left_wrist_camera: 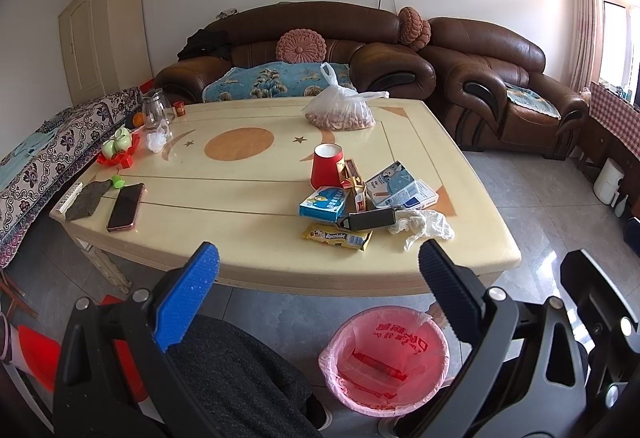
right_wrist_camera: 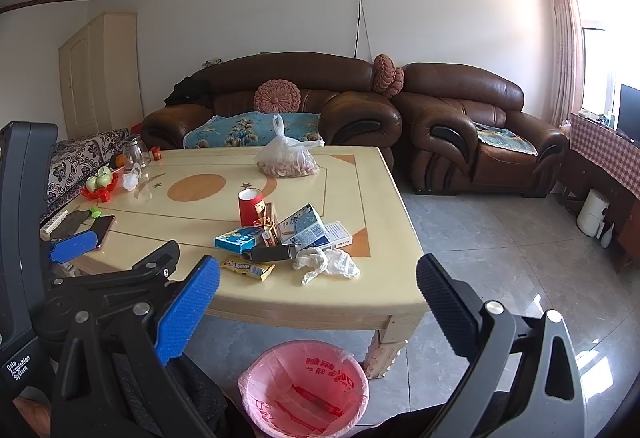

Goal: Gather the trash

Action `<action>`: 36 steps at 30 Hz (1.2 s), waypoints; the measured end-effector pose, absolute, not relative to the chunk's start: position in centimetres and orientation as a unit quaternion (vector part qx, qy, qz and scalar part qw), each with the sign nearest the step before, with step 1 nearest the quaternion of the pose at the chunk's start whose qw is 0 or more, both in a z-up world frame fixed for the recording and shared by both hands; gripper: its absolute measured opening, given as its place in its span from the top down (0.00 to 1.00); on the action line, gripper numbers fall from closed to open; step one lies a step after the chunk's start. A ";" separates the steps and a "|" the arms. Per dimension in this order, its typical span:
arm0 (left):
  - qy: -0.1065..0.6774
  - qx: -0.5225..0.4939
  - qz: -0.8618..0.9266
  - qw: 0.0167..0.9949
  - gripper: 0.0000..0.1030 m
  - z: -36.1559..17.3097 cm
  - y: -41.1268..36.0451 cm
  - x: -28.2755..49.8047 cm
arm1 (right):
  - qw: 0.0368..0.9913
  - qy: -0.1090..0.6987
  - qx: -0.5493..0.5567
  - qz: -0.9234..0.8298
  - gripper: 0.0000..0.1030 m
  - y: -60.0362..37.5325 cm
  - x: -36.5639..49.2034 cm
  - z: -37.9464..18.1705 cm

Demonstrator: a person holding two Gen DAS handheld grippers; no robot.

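Note:
A pile of trash lies near the front right of the cream table (left_wrist_camera: 248, 250): an upturned red paper cup (left_wrist_camera: 327, 165), a blue box (left_wrist_camera: 323, 202), white-blue cartons (left_wrist_camera: 402, 185), a black box (left_wrist_camera: 370, 218), a yellow wrapper (left_wrist_camera: 337, 236) and a crumpled white tissue (left_wrist_camera: 422, 225). The pile also shows in the right wrist view, with the cup (right_wrist_camera: 250, 206) and tissue (right_wrist_camera: 328, 262). A red bin with a pink liner (left_wrist_camera: 385, 358) (right_wrist_camera: 304, 390) stands on the floor before the table. My left gripper (left_wrist_camera: 318, 262) and right gripper (right_wrist_camera: 318, 278) are both open and empty, held short of the table's front edge.
A phone (left_wrist_camera: 126, 206), dark cloth (left_wrist_camera: 86, 197), remote (left_wrist_camera: 71, 197), tea cups on a red tray (left_wrist_camera: 118, 147), glass jug (left_wrist_camera: 154, 109) and bag of peanuts (left_wrist_camera: 340, 111) are on the table. Brown sofas (left_wrist_camera: 500, 85) stand behind. Tiled floor lies to the right.

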State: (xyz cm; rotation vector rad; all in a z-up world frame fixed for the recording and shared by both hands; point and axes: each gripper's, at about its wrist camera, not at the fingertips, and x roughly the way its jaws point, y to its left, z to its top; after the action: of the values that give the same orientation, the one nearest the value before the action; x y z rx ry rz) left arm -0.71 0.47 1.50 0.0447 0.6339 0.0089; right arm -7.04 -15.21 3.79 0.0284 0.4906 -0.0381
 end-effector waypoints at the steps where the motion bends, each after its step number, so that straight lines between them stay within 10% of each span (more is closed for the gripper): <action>1: 0.311 0.022 0.004 0.950 0.05 1.6 0.5 -0.8 | 0.970 0.243 0.014 -0.019 0.06 -15.2 -7.0 3.8; 36: 0.340 0.028 0.002 0.940 0.05 -0.1 0.6 1.6 | 0.967 0.253 0.020 0.013 0.06 -16.0 -4.5 2.0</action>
State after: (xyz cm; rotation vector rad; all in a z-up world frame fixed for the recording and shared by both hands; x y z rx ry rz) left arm 1.56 0.60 -0.09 0.0576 0.6932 0.0034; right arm -4.52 -15.97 1.96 0.0412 0.5107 0.0255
